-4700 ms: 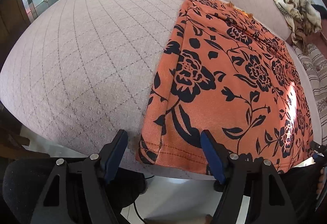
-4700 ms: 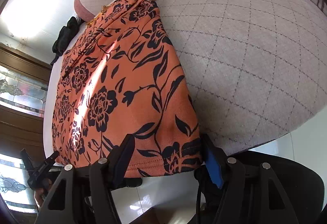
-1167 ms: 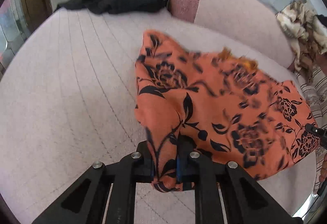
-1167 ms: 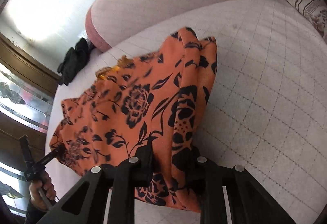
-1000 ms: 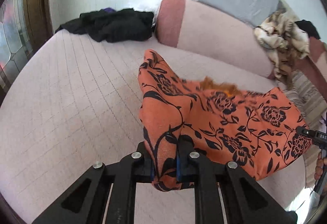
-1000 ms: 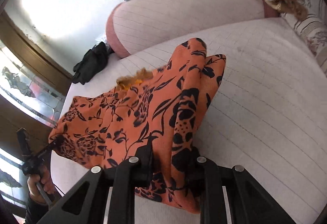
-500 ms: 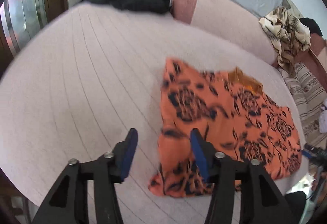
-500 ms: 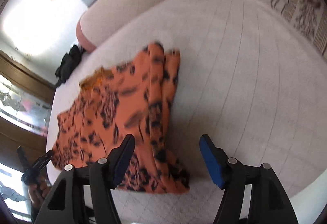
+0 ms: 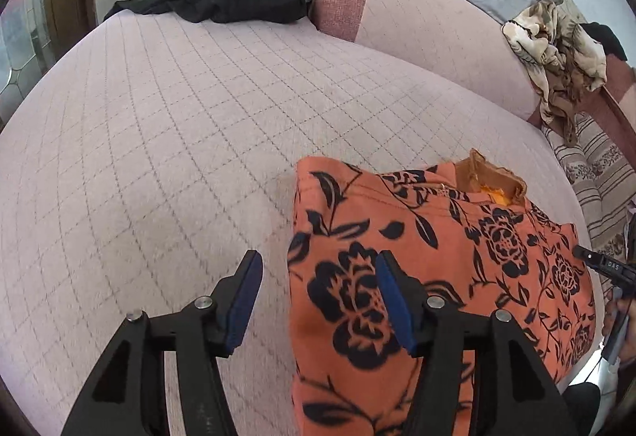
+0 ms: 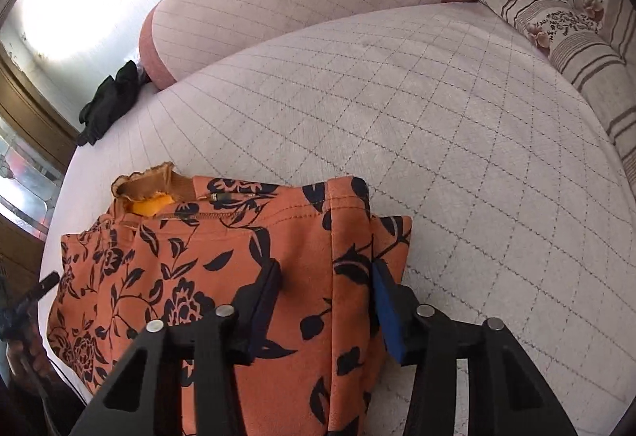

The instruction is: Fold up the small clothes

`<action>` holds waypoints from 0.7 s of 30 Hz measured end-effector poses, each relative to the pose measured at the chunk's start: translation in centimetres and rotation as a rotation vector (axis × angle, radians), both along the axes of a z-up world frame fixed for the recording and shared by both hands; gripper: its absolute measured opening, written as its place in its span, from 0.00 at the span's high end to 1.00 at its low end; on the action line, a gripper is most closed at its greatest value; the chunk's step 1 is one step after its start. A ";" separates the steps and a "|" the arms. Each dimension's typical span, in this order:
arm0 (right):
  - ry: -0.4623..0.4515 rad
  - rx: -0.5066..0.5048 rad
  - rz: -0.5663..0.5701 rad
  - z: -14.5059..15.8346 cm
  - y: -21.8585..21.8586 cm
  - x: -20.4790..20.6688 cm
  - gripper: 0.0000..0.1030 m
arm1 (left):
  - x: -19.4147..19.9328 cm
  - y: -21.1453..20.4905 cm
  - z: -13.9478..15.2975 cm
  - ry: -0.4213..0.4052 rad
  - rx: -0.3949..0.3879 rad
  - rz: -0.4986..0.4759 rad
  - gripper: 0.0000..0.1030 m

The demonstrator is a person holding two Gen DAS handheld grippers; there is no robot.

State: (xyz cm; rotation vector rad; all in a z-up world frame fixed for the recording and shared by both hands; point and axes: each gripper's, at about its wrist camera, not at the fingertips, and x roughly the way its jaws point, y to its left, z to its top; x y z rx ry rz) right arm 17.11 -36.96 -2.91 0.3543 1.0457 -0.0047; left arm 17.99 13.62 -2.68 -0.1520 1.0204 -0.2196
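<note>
Left wrist view: orange floral garment (image 9: 417, 269) lies folded on the quilted bed (image 9: 179, 141). Left gripper (image 9: 318, 300) fingers wide, straddling garment's left edge w/o pressing; closing there may catch the bed cover too. Bare bed left of garment.

Right wrist view: right gripper (image 10: 328, 300) fingers closing over garment's right side; may rumple the fold. Room right of garment.

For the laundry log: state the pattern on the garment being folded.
Garment: orange with black flowers and leaves; clearest in the right wrist view.
</note>
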 end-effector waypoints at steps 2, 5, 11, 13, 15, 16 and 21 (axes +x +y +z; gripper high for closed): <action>-0.003 0.001 -0.003 0.0 -0.4 -0.1 0.55 | 1.0 -0.2 -0.3 0.006 0.004 -0.012 0.42; -0.006 0.012 -0.009 0.2 -1.0 -0.1 0.55 | 2.4 -0.6 -0.4 0.006 0.009 -0.019 0.42; 0.009 -0.031 0.015 -0.6 0.8 1.6 0.90 | 3.6 -2.0 -0.7 0.039 0.069 -0.062 0.93; -0.007 -0.060 0.024 0.1 1.4 1.5 0.92 | 3.6 -2.1 -0.4 0.031 0.070 -0.065 0.97; -0.023 -0.090 0.040 1.1 1.8 1.2 0.92 | 3.4 -2.1 0.4 -0.002 0.065 -0.063 0.97; -0.035 -0.102 0.039 1.6 1.9 1.0 0.93 | 3.2 -2.1 1.2 -0.028 0.062 -0.061 0.98; -0.140 -0.140 -0.017 5.1 0.7 -0.5 0.93 | 3.0 -2.6 5.4 -0.155 0.036 -0.062 0.98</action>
